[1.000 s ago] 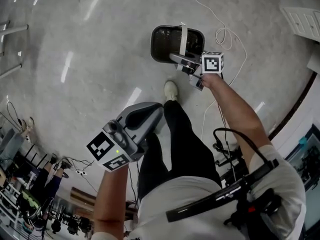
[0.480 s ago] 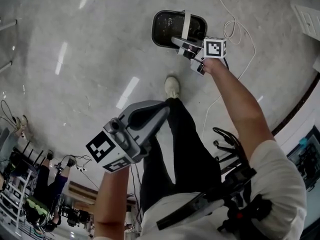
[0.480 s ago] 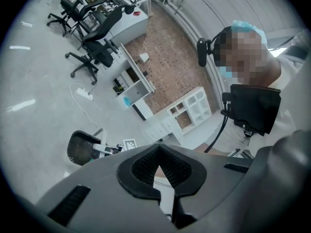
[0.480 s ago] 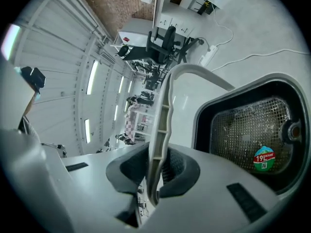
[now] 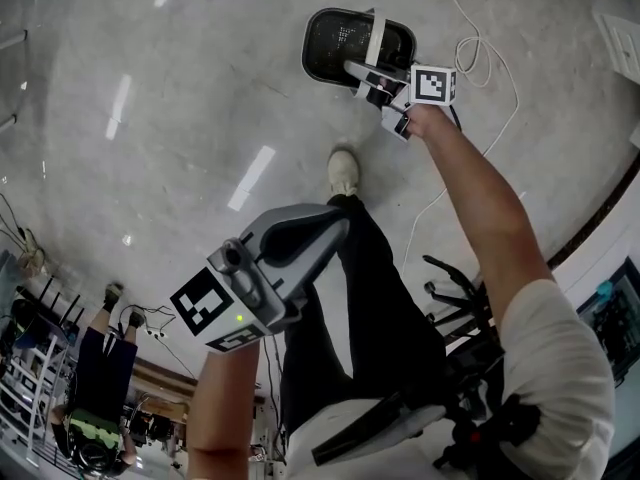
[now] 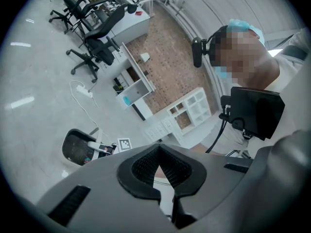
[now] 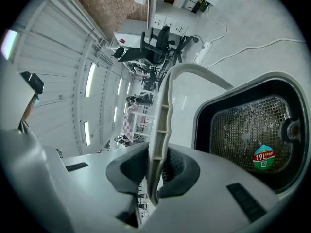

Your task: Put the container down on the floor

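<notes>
over the pale polished floor (image 5: pixel 180 118), just beyond the toe of a light shoe (image 5: pixel 343 171): noted a black container (image 5: pixel 335 43), open top up, mesh pattern across its inside bottom. found a pale ribbed handle (image 5: pixel 372 40) arched over its mouth. base touching the floor or hanging just clear of it: could not tell.

found right gripper (image 5: pixel 355 69) reaching over the container's near rim, fingers (image 7: pixel 182 171) pressed onto the handle from both sides, flat strap pinched upright between the dark pads. saw from the right gripper view a round green-and-red sticker (image 7: pixel 264 158) on the inside bottom, marked 19l.

noted a white cable (image 5: pixel 480 58) looped on the floor near the container, on the right gripper's side, apart from it.

found left gripper (image 5: pixel 335 230) well apart from the container, held above the floor beside the person's black trouser leg (image 5: pixel 370 288). fingers (image 6: pixel 141 166) pressed together at the tips, nothing between them.

saw in the left gripper view, farther along the floor, black office chairs (image 6: pixel 97 47) beside a white desk (image 6: pixel 131 25), and white cubby shelves (image 6: pixel 192 108) at the edge of a brick-patterned surface (image 6: pixel 170 57). picked out the container there too, small, low on the floor, right gripper on its handle.
</notes>
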Tool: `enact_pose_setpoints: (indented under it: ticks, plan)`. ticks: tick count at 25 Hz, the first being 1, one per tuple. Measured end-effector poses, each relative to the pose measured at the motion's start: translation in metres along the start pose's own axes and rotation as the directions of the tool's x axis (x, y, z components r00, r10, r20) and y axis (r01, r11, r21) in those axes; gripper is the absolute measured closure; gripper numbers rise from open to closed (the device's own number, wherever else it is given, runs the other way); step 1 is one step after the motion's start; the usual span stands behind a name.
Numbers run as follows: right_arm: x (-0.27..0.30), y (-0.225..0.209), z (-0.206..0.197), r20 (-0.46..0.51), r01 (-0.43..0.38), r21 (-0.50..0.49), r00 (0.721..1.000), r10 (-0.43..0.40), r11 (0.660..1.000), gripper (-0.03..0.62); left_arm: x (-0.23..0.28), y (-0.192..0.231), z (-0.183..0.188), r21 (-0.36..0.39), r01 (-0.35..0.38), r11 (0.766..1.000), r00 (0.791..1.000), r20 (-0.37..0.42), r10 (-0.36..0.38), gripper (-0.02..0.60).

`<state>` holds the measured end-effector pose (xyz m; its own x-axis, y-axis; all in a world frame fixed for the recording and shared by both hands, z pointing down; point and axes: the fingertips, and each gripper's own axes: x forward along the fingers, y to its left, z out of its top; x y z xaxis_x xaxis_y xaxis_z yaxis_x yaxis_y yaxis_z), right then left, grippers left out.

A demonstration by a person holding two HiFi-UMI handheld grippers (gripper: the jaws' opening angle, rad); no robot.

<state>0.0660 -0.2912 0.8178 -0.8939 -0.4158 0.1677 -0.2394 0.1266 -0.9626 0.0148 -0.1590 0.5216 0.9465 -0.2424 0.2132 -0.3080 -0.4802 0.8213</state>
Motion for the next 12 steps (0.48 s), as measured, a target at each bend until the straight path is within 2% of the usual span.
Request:
enact_pose_setpoints:
  ticks: [6,12]
  plan:
    - [0.005,-0.021,0.009,0.009,-0.045,0.027,0.999,0.045,0.999,0.558,0.019,0.017,-0.008,-0.025,0.002,1.000,1.000,-0.003,-0.002,0.572]
    - [0.005,-0.024,0.013,0.006,-0.045,0.024,0.999,0.045,0.999,0.557,0.025,0.018,-0.011,-0.032,-0.004,0.999,1.000,-0.009,0.004,0.572]
